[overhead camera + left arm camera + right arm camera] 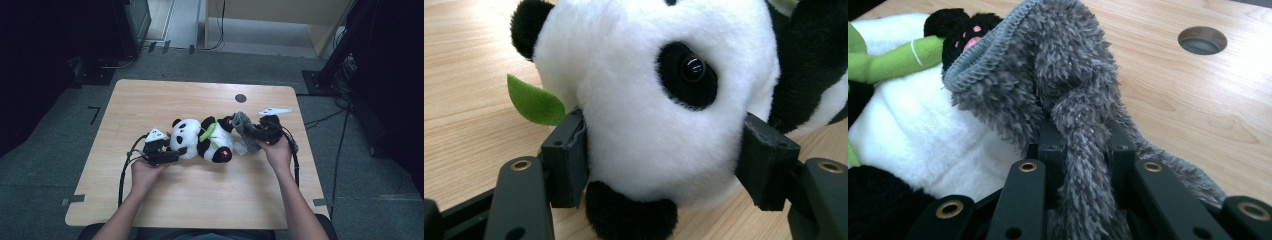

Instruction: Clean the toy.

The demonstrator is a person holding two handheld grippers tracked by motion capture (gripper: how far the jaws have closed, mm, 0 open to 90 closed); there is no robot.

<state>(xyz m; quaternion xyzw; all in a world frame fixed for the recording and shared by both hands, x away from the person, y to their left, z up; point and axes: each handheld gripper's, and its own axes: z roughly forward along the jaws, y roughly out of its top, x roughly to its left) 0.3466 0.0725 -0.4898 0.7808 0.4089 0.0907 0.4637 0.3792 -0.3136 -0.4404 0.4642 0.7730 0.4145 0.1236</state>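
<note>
Nearest you in the right gripper view, your right tongs (1083,165) are pinched almost fully together on a fold of the fuzzy grey sock (1058,85), whose ribbed cuff gapes open just at the panda's black foot (965,30) with its pink pads. In the left gripper view your left tongs (664,165) stand about half open, both pads pressed into the white head of the plush panda (649,100), so the toy is clamped at the cheeks.

From the high view, the panda (202,139) lies on its side in the middle of the wooden worktop (200,200), head toward your left hand (145,172) and feet toward your right hand (277,150).

Judge both things as light and very soft. The head will squash and spring back, so a firm squeeze does no harm, yet the plush may slide out if you pull hard; hold across the widest part of the head, as you do. The sock is limp and stretchy, with no shape of its own, and a grip on loose pile can let the knit creep through. Take it at the ribbed cuff edge, the firmest part, so the opening stays wide for the foot
</note>
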